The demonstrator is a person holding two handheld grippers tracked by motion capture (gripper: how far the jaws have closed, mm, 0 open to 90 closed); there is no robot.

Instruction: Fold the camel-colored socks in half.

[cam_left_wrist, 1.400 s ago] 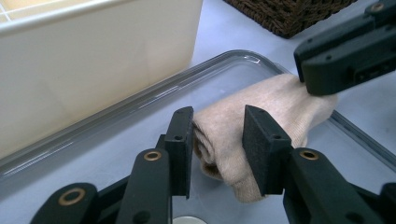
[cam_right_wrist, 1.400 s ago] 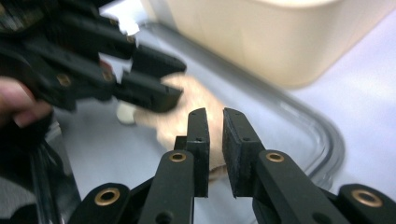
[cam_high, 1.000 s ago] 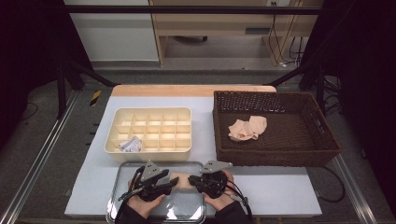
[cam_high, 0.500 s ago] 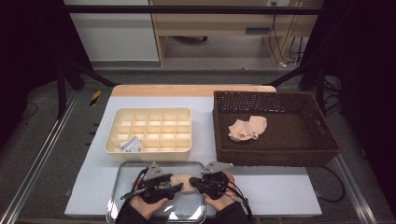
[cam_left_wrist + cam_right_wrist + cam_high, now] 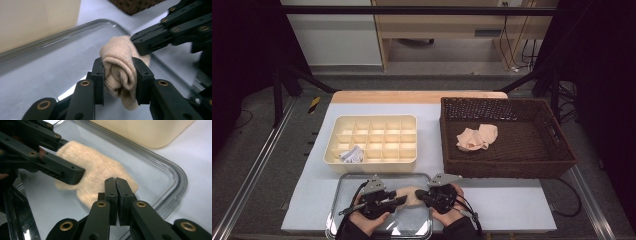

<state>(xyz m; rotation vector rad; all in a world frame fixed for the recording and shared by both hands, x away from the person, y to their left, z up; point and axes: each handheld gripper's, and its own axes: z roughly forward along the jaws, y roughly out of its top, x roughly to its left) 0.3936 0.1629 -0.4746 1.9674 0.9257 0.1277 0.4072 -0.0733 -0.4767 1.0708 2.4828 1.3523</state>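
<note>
Gripping a rolled beige sock (image 5: 122,72), the left gripper (image 5: 120,75) clamps it between both jaws just above the clear tray (image 5: 343,200). Right gripper (image 5: 115,187) has its jaws pressed together at the sock's far edge; whether fabric is pinched there is hard to tell. Beyond the tray, the cream divided box (image 5: 377,122) holds a crumpled white item (image 5: 352,154) in one front compartment. Right of that box, the wicker basket (image 5: 557,150) holds another beige cloth piece (image 5: 477,137).
</note>
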